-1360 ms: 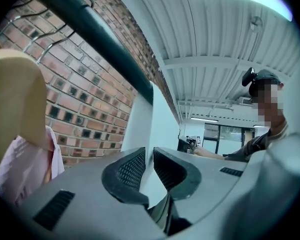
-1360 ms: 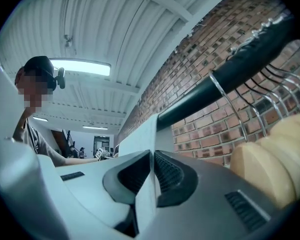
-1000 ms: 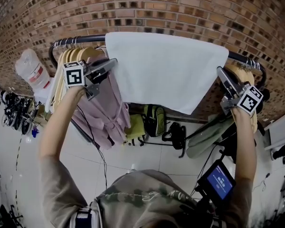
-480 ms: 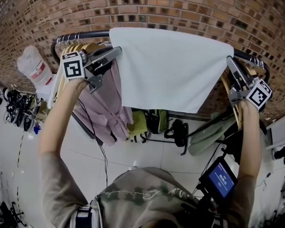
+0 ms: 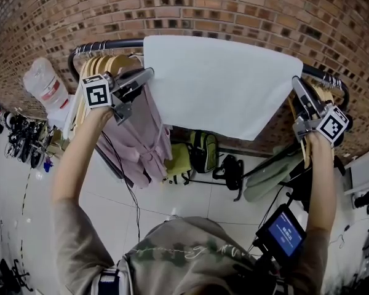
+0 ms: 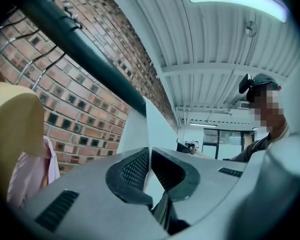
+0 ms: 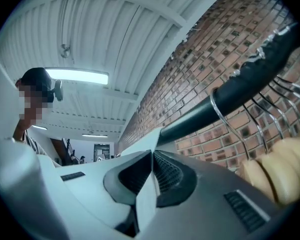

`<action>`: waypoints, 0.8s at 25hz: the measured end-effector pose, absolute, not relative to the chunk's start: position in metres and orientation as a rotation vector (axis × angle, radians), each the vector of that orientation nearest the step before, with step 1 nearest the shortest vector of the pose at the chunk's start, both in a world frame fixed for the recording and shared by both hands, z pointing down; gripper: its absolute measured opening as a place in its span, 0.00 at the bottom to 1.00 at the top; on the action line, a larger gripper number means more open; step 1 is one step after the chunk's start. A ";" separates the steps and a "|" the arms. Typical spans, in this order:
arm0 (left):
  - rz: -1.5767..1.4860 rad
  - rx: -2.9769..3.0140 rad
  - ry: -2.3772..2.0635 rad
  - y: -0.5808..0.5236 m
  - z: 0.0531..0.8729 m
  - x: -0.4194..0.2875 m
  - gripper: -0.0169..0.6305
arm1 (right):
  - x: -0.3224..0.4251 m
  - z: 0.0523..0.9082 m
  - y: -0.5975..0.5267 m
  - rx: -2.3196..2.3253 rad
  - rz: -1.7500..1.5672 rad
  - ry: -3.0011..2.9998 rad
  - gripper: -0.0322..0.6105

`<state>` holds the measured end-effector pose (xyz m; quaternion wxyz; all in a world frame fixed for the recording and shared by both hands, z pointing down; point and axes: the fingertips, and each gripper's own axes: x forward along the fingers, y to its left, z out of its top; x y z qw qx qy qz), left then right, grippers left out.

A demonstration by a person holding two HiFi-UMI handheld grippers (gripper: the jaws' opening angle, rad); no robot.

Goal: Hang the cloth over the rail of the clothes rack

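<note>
While the brick wall [image 5: 234,5] fills the background, the dark rail [image 5: 111,44] of the clothes rack runs across it with the white cloth [image 5: 221,85] draped over its middle (wooden hangers [image 5: 104,65] crowd both ends). The left gripper [image 5: 149,74] is clamped on the cloth's left edge, and the right gripper [image 5: 297,82] pinches its right edge.
</note>
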<state>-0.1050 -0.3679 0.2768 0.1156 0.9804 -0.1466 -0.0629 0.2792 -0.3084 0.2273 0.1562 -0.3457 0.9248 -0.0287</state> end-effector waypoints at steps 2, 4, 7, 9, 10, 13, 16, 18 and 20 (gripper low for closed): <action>-0.146 2.903 -0.430 -0.367 0.280 -0.102 0.05 | 0.280 0.233 -0.309 -1.001 -0.095 2.650 0.08; -0.092 2.935 -0.440 -0.366 0.286 -0.100 0.05 | 0.281 0.241 -0.311 -1.016 -0.116 2.653 0.08; -0.065 2.937 -0.440 -0.367 0.293 -0.101 0.05 | 0.284 0.249 -0.315 -1.036 -0.143 2.657 0.08; -0.070 2.936 -0.441 -0.369 0.293 -0.101 0.05 | 0.285 0.249 -0.316 -1.040 -0.142 2.659 0.08; -0.072 2.940 -0.442 -0.369 0.293 -0.101 0.05 | 0.284 0.246 -0.316 -1.040 -0.131 2.661 0.08; -0.061 2.959 -0.398 -0.365 0.294 -0.100 0.06 | 0.282 0.243 -0.313 -1.027 -0.123 2.666 0.08; -0.034 2.968 -0.376 -0.361 0.298 -0.100 0.06 | 0.286 0.244 -0.311 -1.014 -0.145 2.651 0.09; -0.046 2.960 -0.390 -0.362 0.299 -0.102 0.13 | 0.290 0.240 -0.309 -1.046 -0.118 2.633 0.09; -0.085 2.940 -0.395 -0.362 0.298 -0.106 0.16 | 0.293 0.243 -0.307 -1.085 -0.107 2.633 0.09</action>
